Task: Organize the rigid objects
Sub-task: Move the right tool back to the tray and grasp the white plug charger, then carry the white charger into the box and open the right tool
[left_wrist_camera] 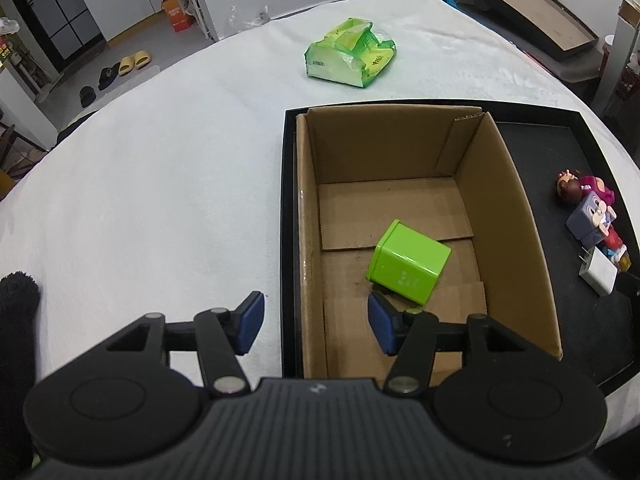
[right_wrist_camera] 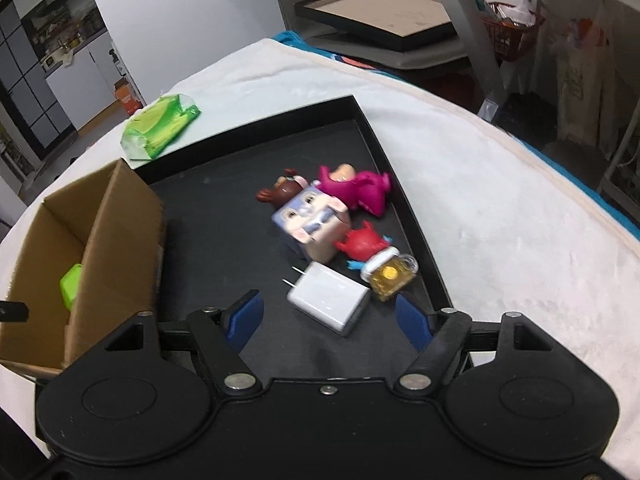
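Note:
A green tin [left_wrist_camera: 408, 267] lies tilted on the floor of an open cardboard box [left_wrist_camera: 516, 216] that stands in a black tray [left_wrist_camera: 560, 152]. My left gripper [left_wrist_camera: 316, 324] is open and empty, straddling the box's near left wall, just short of the tin. In the right wrist view my right gripper [right_wrist_camera: 328, 322] is open and empty above the tray [right_wrist_camera: 224, 216]. Just ahead of it lies a white charger plug [right_wrist_camera: 328, 298], then a cube toy [right_wrist_camera: 310, 224], a brown figure [right_wrist_camera: 282, 192], a pink figure [right_wrist_camera: 360, 188], a red figure [right_wrist_camera: 362, 244] and a gold padlock [right_wrist_camera: 394, 278].
A green crumpled packet [left_wrist_camera: 350, 54] lies on the white cloth [left_wrist_camera: 160, 160] beyond the box. An empty black-framed tray [right_wrist_camera: 380, 16] sits off the table at the back. The table edge curves close on the right [right_wrist_camera: 560, 184].

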